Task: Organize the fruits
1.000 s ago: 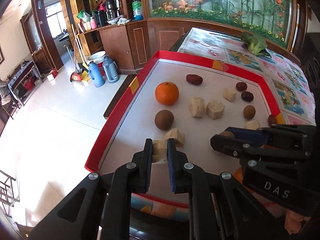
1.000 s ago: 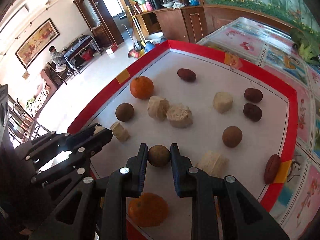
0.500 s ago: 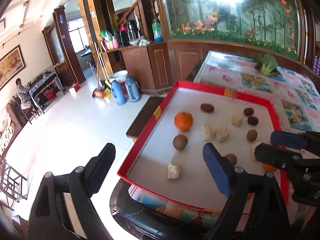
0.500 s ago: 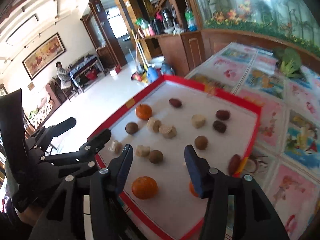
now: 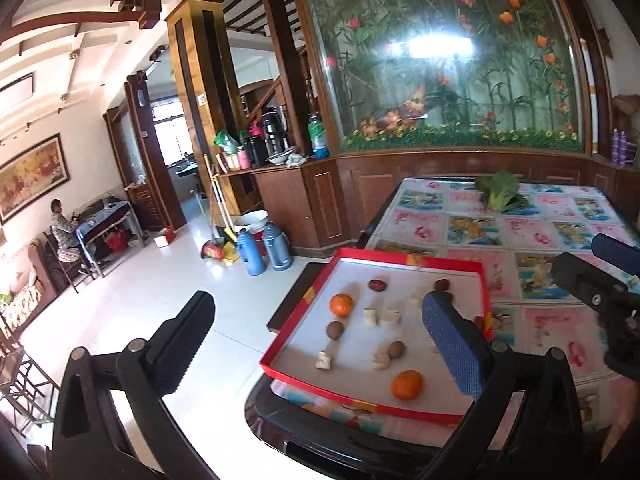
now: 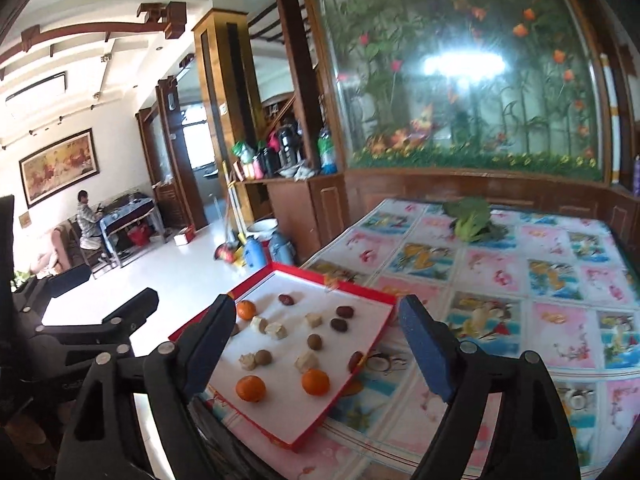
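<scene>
Fingers (image 5: 452,344) of both grippers, left gripper (image 5: 316,344) and right gripper (image 6: 316,344), have just been opening, nothing between them; round oranges (image 6: 250,389), brown fruits and pale chunks lie in the red-rimmed white tray (image 6: 304,436) on the tabletop (image 6: 560,280).

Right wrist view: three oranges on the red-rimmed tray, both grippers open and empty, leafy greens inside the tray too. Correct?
Not quite: the leafy greens are not in the red-rimmed tray; they lie on the patterned tablecloth at the far end of the table, as the right wrist view shows. The rest stands.
</scene>
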`<state>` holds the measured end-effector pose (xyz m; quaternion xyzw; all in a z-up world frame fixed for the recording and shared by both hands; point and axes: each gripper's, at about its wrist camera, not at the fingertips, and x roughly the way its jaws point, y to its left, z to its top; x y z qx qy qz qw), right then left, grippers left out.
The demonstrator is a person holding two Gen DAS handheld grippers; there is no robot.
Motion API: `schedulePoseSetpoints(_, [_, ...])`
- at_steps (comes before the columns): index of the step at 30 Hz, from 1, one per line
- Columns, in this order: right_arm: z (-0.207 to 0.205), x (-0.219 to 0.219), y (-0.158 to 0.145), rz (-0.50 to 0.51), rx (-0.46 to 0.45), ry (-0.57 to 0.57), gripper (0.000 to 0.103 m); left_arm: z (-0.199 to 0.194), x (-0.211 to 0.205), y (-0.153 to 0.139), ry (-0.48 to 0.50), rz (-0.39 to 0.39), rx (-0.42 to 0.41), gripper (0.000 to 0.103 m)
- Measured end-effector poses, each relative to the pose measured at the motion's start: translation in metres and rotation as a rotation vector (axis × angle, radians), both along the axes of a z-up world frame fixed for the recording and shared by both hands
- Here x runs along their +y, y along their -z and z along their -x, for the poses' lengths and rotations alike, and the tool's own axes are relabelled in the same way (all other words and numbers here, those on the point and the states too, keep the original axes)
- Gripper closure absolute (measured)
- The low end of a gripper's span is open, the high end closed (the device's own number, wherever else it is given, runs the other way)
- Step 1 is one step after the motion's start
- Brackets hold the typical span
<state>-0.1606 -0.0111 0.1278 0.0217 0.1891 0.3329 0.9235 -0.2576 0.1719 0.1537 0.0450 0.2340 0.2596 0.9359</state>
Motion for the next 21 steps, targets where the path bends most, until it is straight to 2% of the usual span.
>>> schedulePoseSetpoints(3, [0.009,-0.015,-0.006,-0.038,-0.026,0.039,0.015,0.011,-0.010,-0.011,0.003,0.014,-0.034,0.000])
schedulePoseSetpoints(5, [0.015,-0.025,-0.007,-0.062,-0.037,0.051,0.006,0.018,-0.015,-0.017,0.000,0.029,-0.054,0.000])
schedulePoseSetpoints(7, [0.020,-0.032,-0.008,-0.079,-0.053,0.066,0.002,0.023,-0.019,-0.019,0.006,0.041,-0.065,0.000])
schedulePoseSetpoints(11, [0.025,-0.039,-0.009,-0.073,-0.080,0.079,0.001,0.027,-0.027,-0.019,0.018,0.036,-0.066,0.000])
schedulePoseSetpoints(21, [0.018,-0.029,0.000,-0.107,-0.069,0.037,0.001,0.023,-0.036,-0.023,0.022,0.025,-0.069,0.000])
